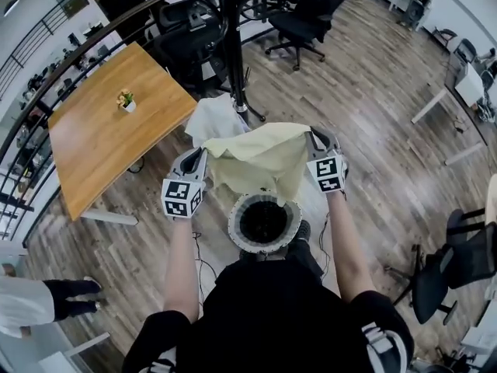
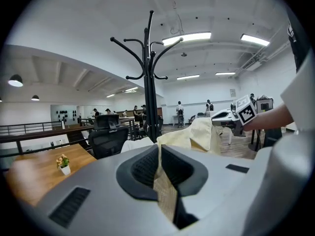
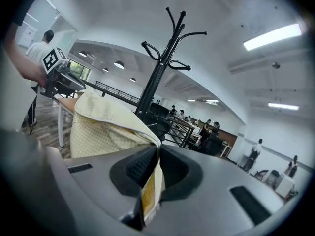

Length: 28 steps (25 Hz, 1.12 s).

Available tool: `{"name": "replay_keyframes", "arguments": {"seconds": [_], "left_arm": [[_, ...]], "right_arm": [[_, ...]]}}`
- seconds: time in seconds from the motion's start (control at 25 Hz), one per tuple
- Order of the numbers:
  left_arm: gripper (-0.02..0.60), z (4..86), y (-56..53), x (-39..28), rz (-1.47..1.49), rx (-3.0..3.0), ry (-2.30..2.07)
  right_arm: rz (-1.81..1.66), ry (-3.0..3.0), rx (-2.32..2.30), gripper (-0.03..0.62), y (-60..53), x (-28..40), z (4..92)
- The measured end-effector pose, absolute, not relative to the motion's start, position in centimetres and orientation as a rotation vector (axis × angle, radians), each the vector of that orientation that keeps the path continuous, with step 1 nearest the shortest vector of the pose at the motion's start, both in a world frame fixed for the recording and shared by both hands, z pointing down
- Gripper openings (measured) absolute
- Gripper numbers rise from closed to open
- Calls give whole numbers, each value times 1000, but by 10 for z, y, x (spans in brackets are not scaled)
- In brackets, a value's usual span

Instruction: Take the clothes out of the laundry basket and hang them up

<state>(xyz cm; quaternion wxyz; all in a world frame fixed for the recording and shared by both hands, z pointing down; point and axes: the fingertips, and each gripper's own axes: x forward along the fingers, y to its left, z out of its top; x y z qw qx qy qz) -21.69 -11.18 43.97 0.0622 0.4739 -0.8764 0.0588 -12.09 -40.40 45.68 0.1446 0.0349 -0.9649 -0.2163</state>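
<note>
- One laundry basket (image 1: 235, 228) stands on the floor right at the person's feet: round, rim up, dark inside.
- Left gripper (image 1: 203, 154): jaws closed on one edge of the yellow cloth (image 1: 260, 158), with the fabric pinched between the pads.
- Right gripper (image 1: 312, 140): the same, jaws clamped on the opposite edge.
- Yellow cloth is out of the basket, spread between the two grippers and draping down above the basket's far side.
- White cloth (image 1: 211, 119) is just behind the yellow one, beside the coat rack (image 1: 233, 45) pole.
- Coat rack is black and upright, straight ahead of both grippers.
- Wooden table (image 1: 101, 130) is left of the rack, with a small potted plant (image 1: 126, 101) on top.
- Office chair (image 1: 299, 18) is further back on the wood floor.
</note>
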Motion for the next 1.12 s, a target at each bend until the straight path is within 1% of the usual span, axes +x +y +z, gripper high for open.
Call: {"name": "replay_keyframes", "arguments": {"seconds": [0.2,0.68,0.92,1.12], "left_arm": [[35,438,-108,-236,164,1274,-2721],[35,470,-121,-259,78,808,-2795],[37,504,-120,-269,133,691,-2721],[37,537,-125,-270,173,646,-2631]], "right_arm": [[-649,-2822,-38,29,-409,-172,448],[-714,-2842,-442,29,-424,-287,444],[-701,-2725,-544,29,-411,-320,488],[-683,-2590,-625,31,-401,-320,543]]}}
